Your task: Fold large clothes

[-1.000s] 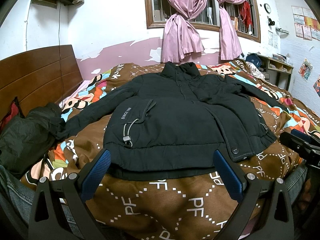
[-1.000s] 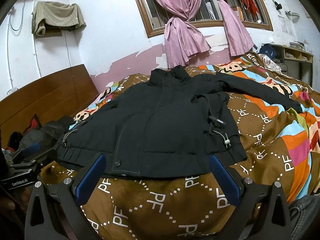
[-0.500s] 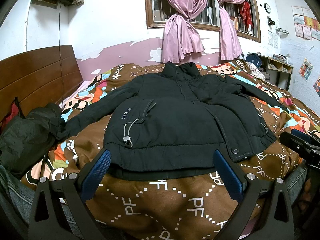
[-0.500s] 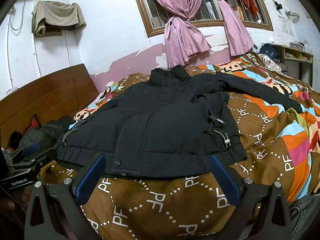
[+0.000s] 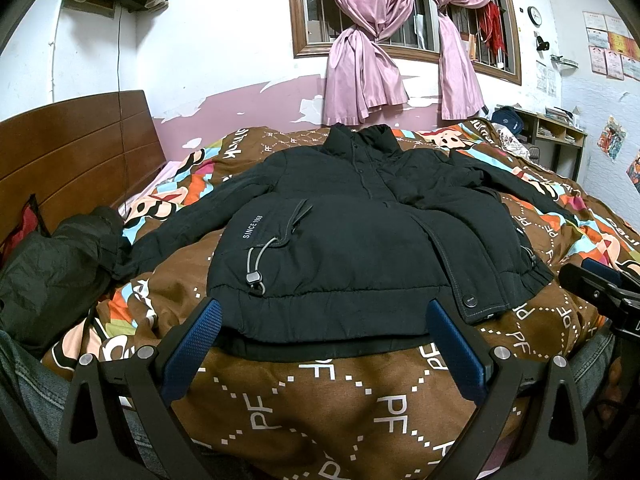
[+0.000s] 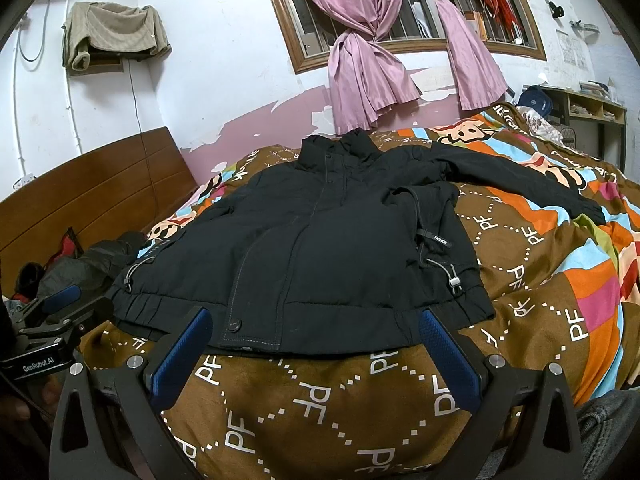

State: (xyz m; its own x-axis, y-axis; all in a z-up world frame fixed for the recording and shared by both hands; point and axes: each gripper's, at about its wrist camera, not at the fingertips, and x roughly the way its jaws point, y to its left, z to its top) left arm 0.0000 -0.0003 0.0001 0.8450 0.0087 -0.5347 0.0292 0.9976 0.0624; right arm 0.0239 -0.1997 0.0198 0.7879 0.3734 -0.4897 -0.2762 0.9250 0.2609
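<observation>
Jacket (image 5: 352, 240): black, padded, laid face up and flat on the bed (image 5: 360, 400), collar at the far side toward the window, hem at the near edge. Both sleeves are spread outward, one to the left and one to the right. No fold has been started.

Left hand-held gripper (image 5: 324, 344): released, jaws wide apart, empty, poised just short of the hem at the left half of the jacket. Right hand-held gripper (image 6: 314, 346): likewise released and empty, just short of the hem at the right half.

Probable faults from this state:
- The padded fabric is thick and springy. A shallow pinch on the elastic hem (image 6: 320, 320) is likely to catch the top layer only, so the front panel would lift away from the back.
- The drawcord toggle (image 5: 255, 279) near the left hem, and its counterpart (image 6: 454, 281) on the right, may snag a finger or be gripped instead of cloth.
- The patterned bedspread lies directly under the hem and could be pinched along with it.
- A second dark garment (image 5: 52, 264) lies touching or just beside the left cuff; dragging that sleeve inward could pull it along.

Containers: none in the working area. Open shelf compartments (image 5: 560, 130) at far right hold small items too indistinct to identify.
</observation>
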